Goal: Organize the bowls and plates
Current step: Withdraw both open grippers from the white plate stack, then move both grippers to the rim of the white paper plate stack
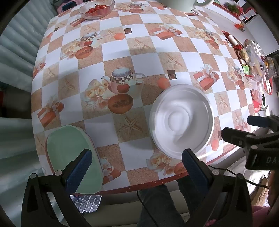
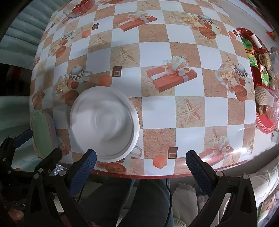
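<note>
A white bowl (image 1: 181, 120) stands on the checked tablecloth near the front edge; it also shows in the right wrist view (image 2: 104, 124). A stack of plates with a green plate on top (image 1: 73, 157) lies at the front left corner, seen edge-on in the right wrist view (image 2: 42, 132). My left gripper (image 1: 136, 167) is open and empty above the table's front edge, its left finger over the green plate, its right finger near the bowl's rim. My right gripper (image 2: 141, 164) is open and empty at the front edge, just right of the bowl; it also shows in the left wrist view (image 1: 247, 129).
A glass bowl of tomatoes (image 1: 95, 8) stands at the far left. A red tray with snacks and packets (image 2: 261, 73) fills the right side. A pale green pot (image 1: 177, 5) stands at the far edge. The person's legs (image 2: 125, 200) are below the table edge.
</note>
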Available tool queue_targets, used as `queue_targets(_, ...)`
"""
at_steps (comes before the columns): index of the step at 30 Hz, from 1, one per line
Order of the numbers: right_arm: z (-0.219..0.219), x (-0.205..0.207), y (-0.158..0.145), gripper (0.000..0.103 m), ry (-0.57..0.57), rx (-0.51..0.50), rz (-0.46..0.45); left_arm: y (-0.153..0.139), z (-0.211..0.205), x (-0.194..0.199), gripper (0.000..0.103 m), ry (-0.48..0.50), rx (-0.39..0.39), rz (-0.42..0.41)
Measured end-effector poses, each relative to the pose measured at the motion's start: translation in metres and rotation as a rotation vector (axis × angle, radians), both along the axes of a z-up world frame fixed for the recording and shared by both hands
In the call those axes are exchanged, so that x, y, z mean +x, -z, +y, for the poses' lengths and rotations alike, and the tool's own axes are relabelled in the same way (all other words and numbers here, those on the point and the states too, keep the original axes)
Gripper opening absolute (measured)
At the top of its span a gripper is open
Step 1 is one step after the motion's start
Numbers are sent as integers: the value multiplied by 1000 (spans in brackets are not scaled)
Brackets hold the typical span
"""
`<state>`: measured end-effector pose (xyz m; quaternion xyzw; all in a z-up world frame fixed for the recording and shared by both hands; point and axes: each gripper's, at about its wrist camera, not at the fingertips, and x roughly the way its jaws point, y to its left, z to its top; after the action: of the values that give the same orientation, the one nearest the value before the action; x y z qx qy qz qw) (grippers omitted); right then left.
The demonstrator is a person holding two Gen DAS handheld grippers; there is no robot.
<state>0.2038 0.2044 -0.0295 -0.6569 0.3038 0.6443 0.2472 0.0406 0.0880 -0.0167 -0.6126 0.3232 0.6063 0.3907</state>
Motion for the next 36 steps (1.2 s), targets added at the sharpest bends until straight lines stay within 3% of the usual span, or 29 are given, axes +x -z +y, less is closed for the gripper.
queue_targets(18,9,8,14,103,33,-21,-21,11,4,2,103,17,-31,-5)
queue_targets(36,27,0,66,103,77,-73,-31,61,26,-3,103,-20,-82,35)
